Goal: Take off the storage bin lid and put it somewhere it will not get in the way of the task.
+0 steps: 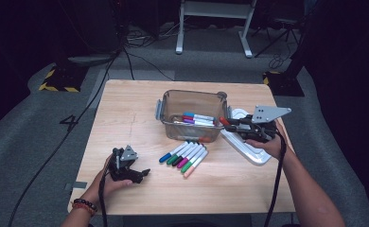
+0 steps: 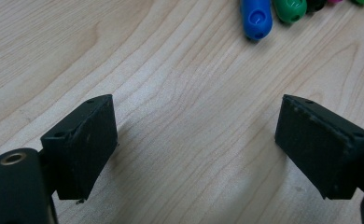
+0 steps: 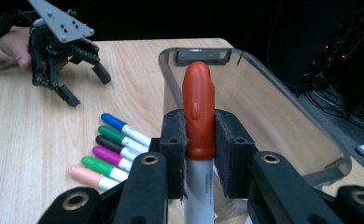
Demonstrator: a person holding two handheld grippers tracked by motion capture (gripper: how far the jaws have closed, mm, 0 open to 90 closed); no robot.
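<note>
Right gripper (image 3: pixel 199 154) clamped on orange-capped marker (image 3: pixel 199 112), just beside clear bin (image 1: pixel 168 106) rim. Carry tip over rim, lower among markers inside (image 1: pixel 197 118), then release. Left gripper (image 1: pixel 142 174) apart, idle.

Six capped markers (image 1: pixel 184 156) lie in row on wooden table (image 1: pixel 126 123); white lid (image 1: pixel 249 149) at right.

Pale matt wood-grain table (image 2: pixel 180 93), clear glossy plastic bin (image 3: pixel 283 116), smooth orange marker cap (image 3: pixel 199 112), perhaps plastic.
</note>
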